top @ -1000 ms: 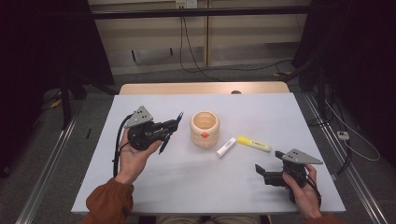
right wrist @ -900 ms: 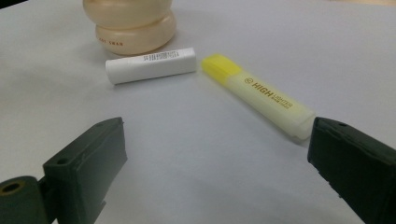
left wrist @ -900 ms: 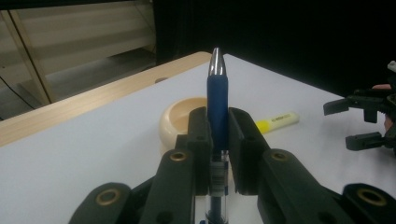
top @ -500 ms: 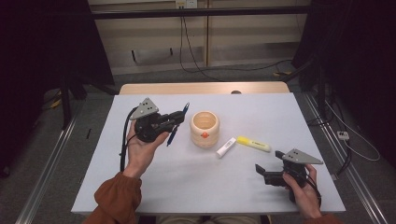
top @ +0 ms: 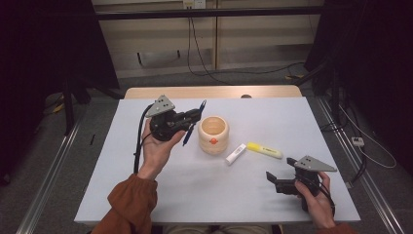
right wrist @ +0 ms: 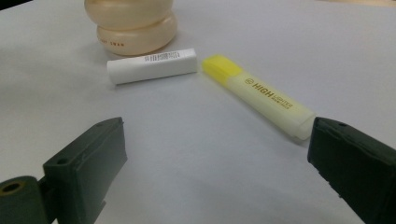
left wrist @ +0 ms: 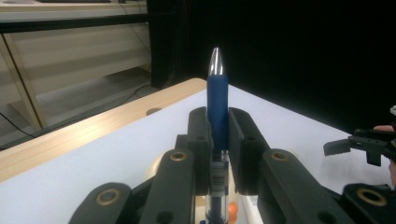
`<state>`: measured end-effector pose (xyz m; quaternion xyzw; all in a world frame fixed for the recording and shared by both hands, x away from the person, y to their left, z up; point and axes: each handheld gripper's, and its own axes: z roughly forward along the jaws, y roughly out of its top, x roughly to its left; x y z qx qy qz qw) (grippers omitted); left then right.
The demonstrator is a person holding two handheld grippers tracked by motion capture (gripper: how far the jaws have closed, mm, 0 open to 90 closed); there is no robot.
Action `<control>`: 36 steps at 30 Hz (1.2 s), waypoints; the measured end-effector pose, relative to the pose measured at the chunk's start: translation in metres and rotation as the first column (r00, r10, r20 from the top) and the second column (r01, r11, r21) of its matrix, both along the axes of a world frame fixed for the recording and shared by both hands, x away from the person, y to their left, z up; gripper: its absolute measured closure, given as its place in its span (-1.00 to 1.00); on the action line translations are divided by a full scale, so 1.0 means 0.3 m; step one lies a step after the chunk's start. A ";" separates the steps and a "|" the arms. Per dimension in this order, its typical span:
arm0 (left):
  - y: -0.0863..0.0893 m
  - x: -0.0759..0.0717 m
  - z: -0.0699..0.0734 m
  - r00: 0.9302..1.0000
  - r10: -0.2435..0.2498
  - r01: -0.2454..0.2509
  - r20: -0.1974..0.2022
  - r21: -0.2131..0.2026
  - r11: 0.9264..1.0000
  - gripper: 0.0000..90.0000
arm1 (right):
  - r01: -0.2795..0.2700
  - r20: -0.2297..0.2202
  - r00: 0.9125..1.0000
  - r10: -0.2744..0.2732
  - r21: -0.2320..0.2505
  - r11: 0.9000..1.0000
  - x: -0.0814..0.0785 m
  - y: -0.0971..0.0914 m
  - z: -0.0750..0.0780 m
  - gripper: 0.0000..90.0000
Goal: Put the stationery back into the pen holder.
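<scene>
Left tongs [top: 192, 118] clamp a pen [left wrist: 217, 100] just left of the cup [top: 213, 134]; right tongs [top: 272, 179], apart, sit well right of the cup.

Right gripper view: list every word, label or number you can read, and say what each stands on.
"HIGH LIGHTER": on the yellow highlighter, beside a small round logo.
Barcode with tiny digits: on the white tube, too small to read.
Dark lettering low on the wooden pot: too blurred to read.
</scene>
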<state>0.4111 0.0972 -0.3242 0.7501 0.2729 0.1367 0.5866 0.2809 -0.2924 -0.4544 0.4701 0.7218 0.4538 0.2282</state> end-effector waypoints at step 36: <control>-0.158 0.121 0.020 1.000 -0.011 0.012 0.012 -0.044 0.999 0.78 | 0.007 -0.002 1.000 -0.007 0.003 1.000 -0.005 -0.005 0.000 -0.91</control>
